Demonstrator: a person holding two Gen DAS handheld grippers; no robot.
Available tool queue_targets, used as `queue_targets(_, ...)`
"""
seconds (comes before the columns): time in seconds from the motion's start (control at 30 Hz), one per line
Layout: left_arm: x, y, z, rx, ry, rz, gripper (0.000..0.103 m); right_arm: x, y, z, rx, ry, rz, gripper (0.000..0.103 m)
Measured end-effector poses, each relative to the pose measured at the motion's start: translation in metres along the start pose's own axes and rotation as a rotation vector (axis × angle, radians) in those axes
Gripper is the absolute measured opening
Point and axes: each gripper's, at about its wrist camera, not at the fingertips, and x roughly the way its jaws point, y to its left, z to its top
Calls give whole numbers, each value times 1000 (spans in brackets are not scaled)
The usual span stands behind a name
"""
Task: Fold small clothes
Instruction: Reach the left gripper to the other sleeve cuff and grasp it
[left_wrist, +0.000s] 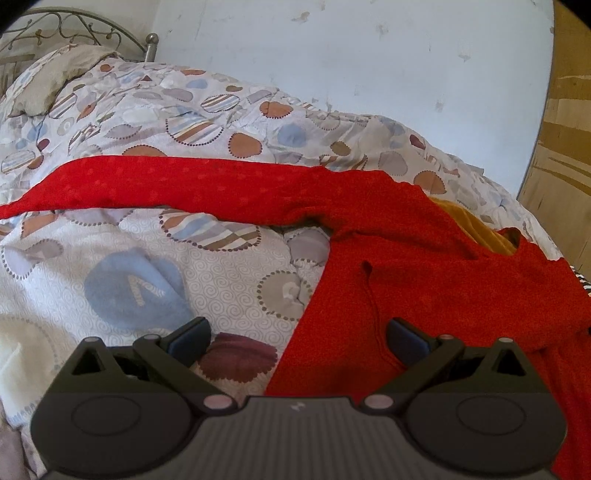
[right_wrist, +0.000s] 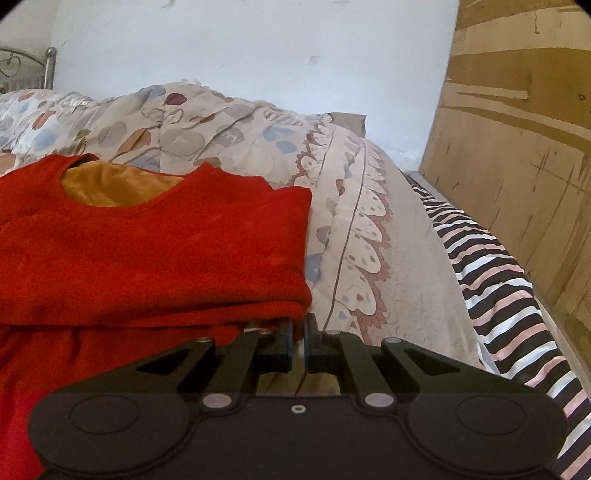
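Jaws wide apart on the left gripper (left_wrist: 297, 334), nothing between them, hovering right over the near edge of the red sweater (left_wrist: 424, 266) where it meets the patterned quilt (left_wrist: 229, 280). Over on the right gripper (right_wrist: 298, 332), jaws nearly closed, only a thin gap showing, tips pushed up against the sweater's folded right edge (right_wrist: 155, 251); whether any fabric is actually pinched there, cannot tell. The sweater lies on the bed, body at the right of the left view, one long sleeve (left_wrist: 177, 184) stretched out leftward across the quilt. Neck opening faces the far side, with a mustard-yellow cloth (right_wrist: 114, 186) showing through it. Right of the sweater, the quilt's scalloped border (right_wrist: 365, 236), then a striped sheet (right_wrist: 502, 291) along the bed's edge. Far left, a metal headboard (left_wrist: 77, 27); far right, a wooden panel (right_wrist: 517, 147) against the white wall (left_wrist: 351, 55).
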Motion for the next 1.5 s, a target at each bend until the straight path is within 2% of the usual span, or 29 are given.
queue_targets(0.43,-1,4,0,-20,-7,-21,102,-29,1,-5,-45,6,-4,0)
queue_targets(0.5,-2,3,0,-20,-7,-20,102,-37,-1,-6,-22,4,5,11)
queue_targets(0.57,-2,4,0,-20,-2,-21,102,-48,-1,-5,14,-1,32,28)
queue_targets(0.6,-3,5,2,-25,8,-25,102,-53,0,-5,27,-4,48,31)
queue_targets(0.63,-5,7,5,-35,28,-34,102,-59,3,-4,40,-6,68,41)
queue_targets(0.67,-7,8,9,-42,52,-52,102,-66,6,-3,52,-9,96,57)
queue_targets(0.7,-9,11,14,-47,76,-72,103,-73,10,-3,61,-14,127,66)
queue_targets(0.73,-12,14,19,-59,103,-88,102,-79,14,-3,68,-22,160,81)
queue_targets(0.77,-15,18,24,-84,135,-100,103,-86,19,-3,74,-31,192,89)
queue_targets(0.87,-31,41,41,-190,150,-160,103,-103,36,-3,100,-43,251,102)
queue_targets(0.93,-42,63,56,-240,133,-175,103,-115,47,-8,133,-46,285,102)
queue_targets(1.0,-52,90,72,-264,118,-148,103,-125,58,-16,162,-58,318,102)
queue_targets(1.17,-51,163,98,-271,112,14,103,-143,87,-32,182,-64,349,102)
queue_targets(1.3,-28,225,103,-452,132,90,102,-146,106,-43,137,-62,348,103)
queue_targets(1.4,-12,259,104,-562,111,102,102,-143,117,-49,96,-60,319,103)
queue_targets(1.5,3,283,103,-680,96,100,102,-134,118,-51,103,-19,318,103)
